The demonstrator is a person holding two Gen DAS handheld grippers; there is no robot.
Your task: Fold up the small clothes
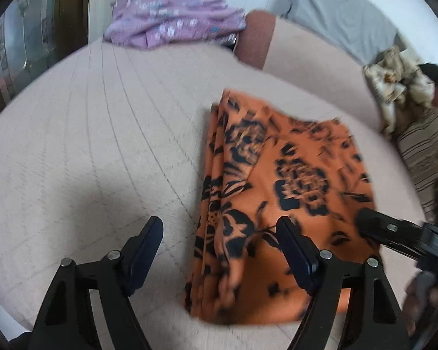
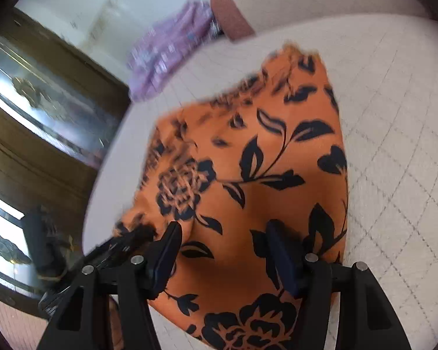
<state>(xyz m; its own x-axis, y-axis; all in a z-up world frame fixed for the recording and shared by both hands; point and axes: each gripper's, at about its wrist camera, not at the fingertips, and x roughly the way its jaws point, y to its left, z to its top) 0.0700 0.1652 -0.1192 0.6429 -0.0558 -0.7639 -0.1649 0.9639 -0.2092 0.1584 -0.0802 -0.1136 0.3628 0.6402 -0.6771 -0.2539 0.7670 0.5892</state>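
A: Orange cloth with black flowers, that's the garment, lying folded on the pale quilted bed cover. From the left wrist view its stacked edges run down the left side, layer on layer, and the near edge sits close to the front of the bed.

B: And room to move?

A: Plenty to the left of it, a wide stretch of bare quilt. Further back a lilac flowered garment lies bunched by a brown cushion. Off to the right there's a crumpled cream cloth and a striped fabric, well apart from the orange piece.

B: What about the other view?

A: The right wrist view shows the orange cloth reaching near the bed's left edge, with a dark wooden cabinet with glass beyond that edge. To the right, open quilt again.

B: Any labels or writing?

A: None I can read; both pictures are blurred.

B: The grippers, then.

A: The left gripper has its jaws spread wide. One finger is over bare quilt, the other over the cloth's near part, and nothing is pinched between them. The right gripper stands parted too, both fingers above the orange cloth with fabric showing in the gap, but the pads don't press on it. In the left wrist view the right gripper pokes in from the right over the cloth's edge.
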